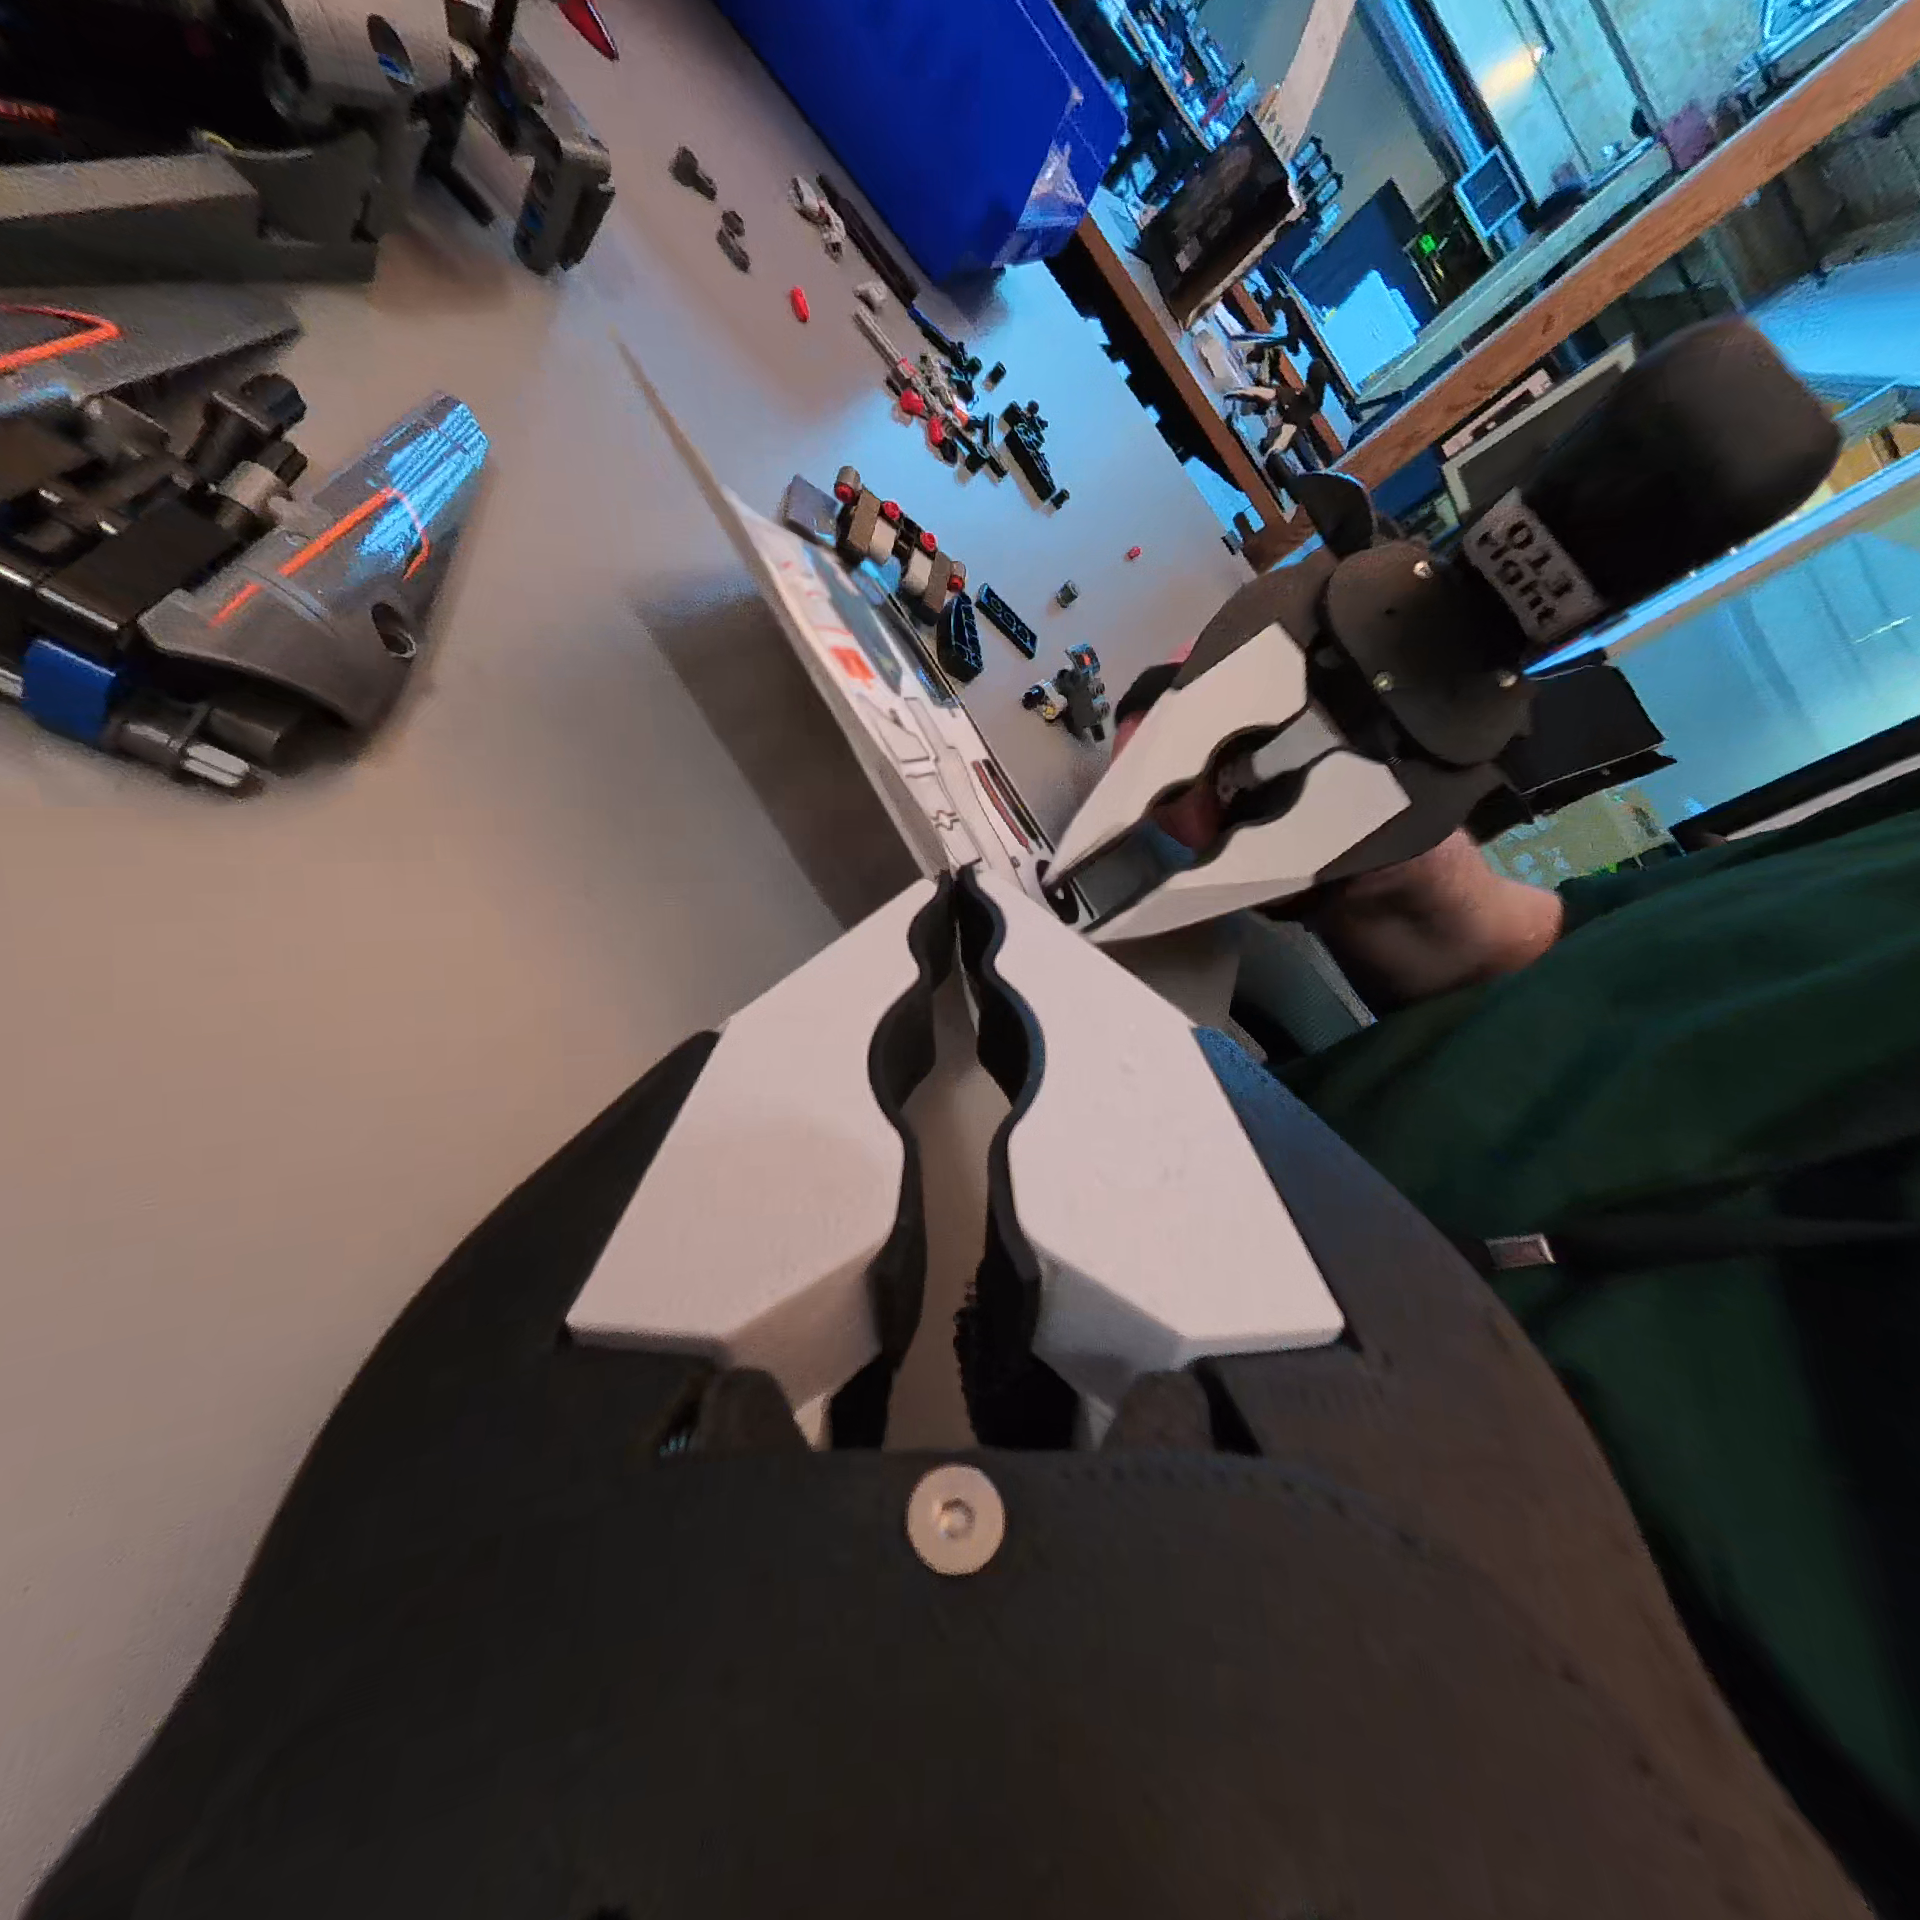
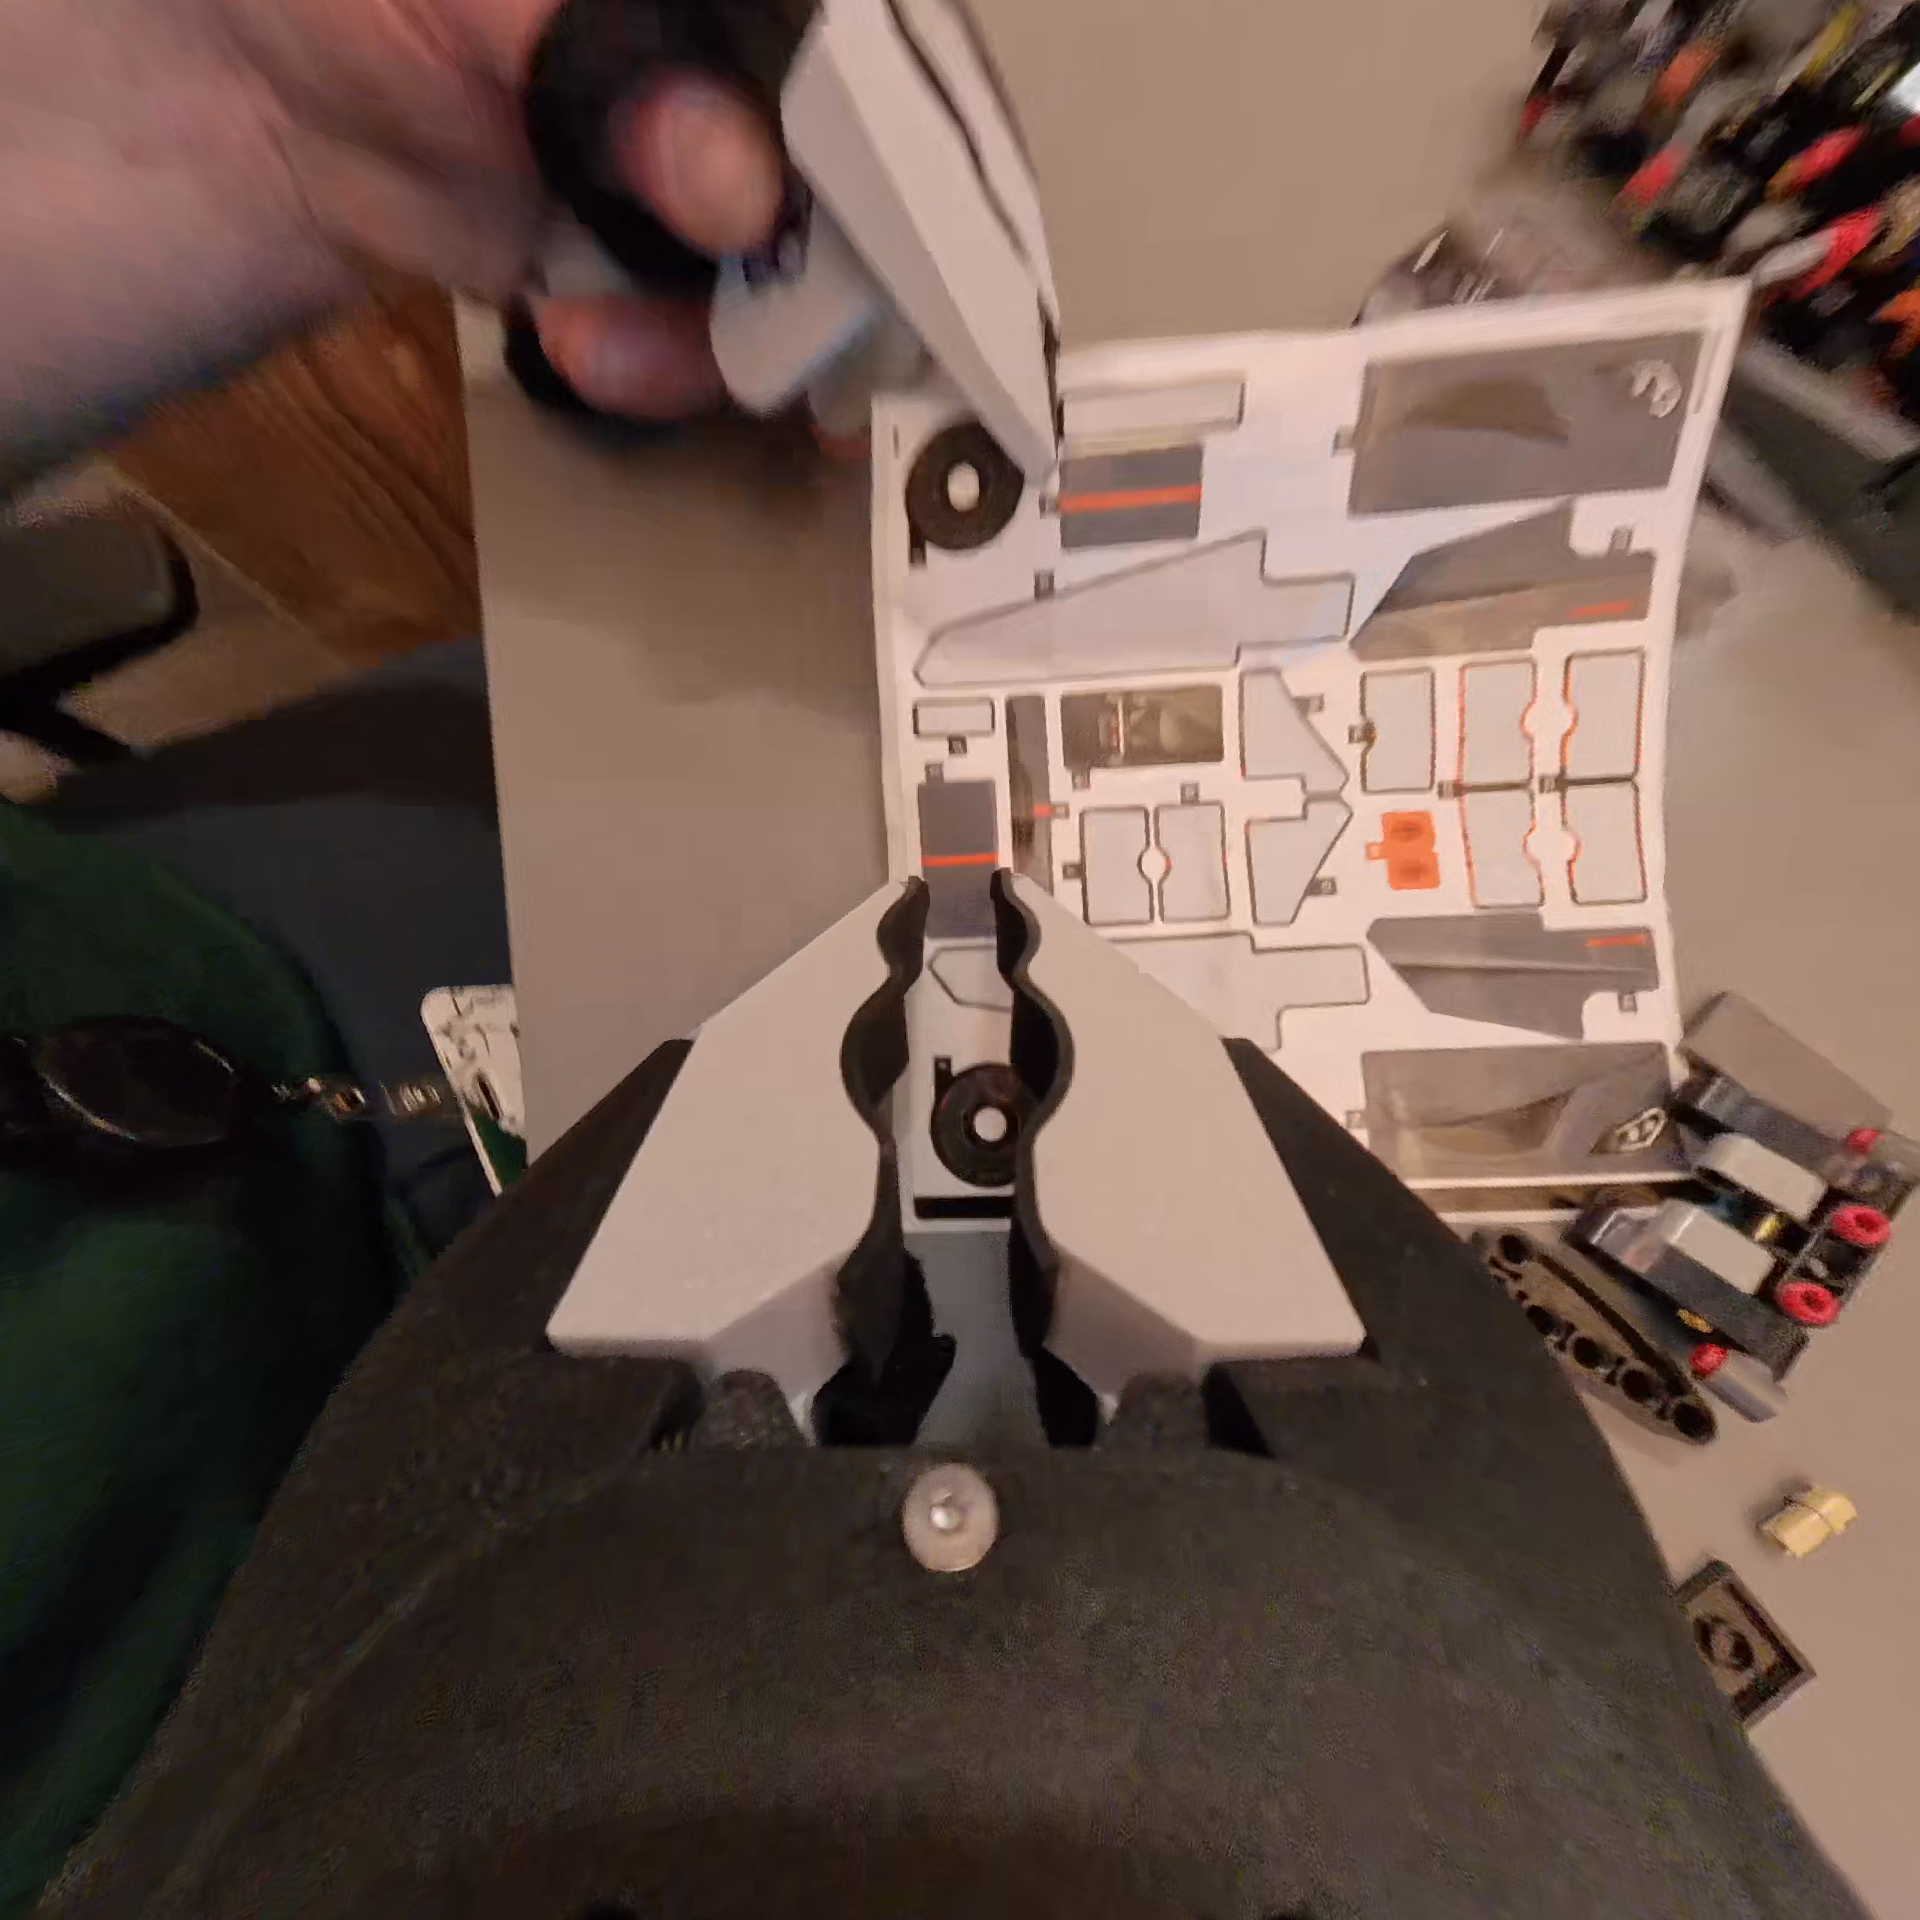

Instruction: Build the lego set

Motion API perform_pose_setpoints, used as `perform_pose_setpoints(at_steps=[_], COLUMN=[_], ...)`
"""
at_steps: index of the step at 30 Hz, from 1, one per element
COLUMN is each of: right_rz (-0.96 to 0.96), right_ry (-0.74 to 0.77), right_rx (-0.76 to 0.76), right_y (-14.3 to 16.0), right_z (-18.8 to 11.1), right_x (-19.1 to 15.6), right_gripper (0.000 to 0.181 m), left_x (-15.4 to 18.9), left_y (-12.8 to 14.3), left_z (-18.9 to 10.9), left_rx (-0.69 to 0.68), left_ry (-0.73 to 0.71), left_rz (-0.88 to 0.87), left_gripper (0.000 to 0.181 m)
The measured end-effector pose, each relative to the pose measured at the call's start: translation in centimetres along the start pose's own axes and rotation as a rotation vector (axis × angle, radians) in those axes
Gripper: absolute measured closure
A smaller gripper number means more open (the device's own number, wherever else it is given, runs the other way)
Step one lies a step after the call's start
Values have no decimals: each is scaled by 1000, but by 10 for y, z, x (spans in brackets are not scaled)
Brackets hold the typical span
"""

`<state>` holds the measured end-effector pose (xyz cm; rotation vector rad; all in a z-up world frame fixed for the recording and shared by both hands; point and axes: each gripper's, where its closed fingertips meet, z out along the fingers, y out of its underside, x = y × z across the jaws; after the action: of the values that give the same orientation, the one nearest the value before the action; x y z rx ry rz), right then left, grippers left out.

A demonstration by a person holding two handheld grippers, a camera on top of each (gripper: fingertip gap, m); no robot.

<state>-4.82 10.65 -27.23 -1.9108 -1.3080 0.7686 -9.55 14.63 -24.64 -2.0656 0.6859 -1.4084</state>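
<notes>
A white sticker sheet [image 2: 1299, 644] with grey and orange stickers lies partly on the table. My left gripper [image 1: 954, 883] is shut on one edge and lifts it, so the sheet [image 1: 862, 644] shows edge-on in the left wrist view. The left gripper also shows at the top of the right wrist view [image 2: 1044, 416]. My right gripper [image 2: 956, 894] is slightly open, its tips over a small grey sticker with an orange stripe [image 2: 958, 831] near the sheet's left edge. It holds nothing, and it also shows in the left wrist view [image 1: 1075, 904].
A grey lego sub-assembly with red pins [image 2: 1745, 1226] and a black curved beam [image 2: 1600, 1340] sit by the sheet's corner. A large grey model [image 1: 312, 582] lies at left, loose pieces [image 1: 966, 416] and a blue box [image 1: 935, 114] beyond. The table edge [image 2: 499, 831] is close.
</notes>
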Motion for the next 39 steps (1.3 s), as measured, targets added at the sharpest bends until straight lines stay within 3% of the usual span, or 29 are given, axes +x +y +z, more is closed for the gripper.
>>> perform_pose_setpoints(at_steps=[1, 7, 16, 31, 39], right_rz=[13, 65, 66, 265, 378], right_ry=[-1, 4, -12, -442, -687], right_rx=[47, 232, 340, 592, 684], right_y=[-10, -52, -73, -103, -111], right_z=[-4, -4, -5, -47, -69], right_x=[0, 8, 6, -18, -27], right_gripper=[168, 167, 170, 172, 175], left_x=[3, 21, 44, 98, 120], left_y=[1, -1, -13, -33, -33], left_z=[0, 6, 6, -2, -1], left_rx=[-2, 58, 142, 259, 244], left_ry=[9, 73, 144, 379, 472], left_rz=[3, 11, 62, 307, 404], left_gripper=[181, 181, 181, 181, 181])
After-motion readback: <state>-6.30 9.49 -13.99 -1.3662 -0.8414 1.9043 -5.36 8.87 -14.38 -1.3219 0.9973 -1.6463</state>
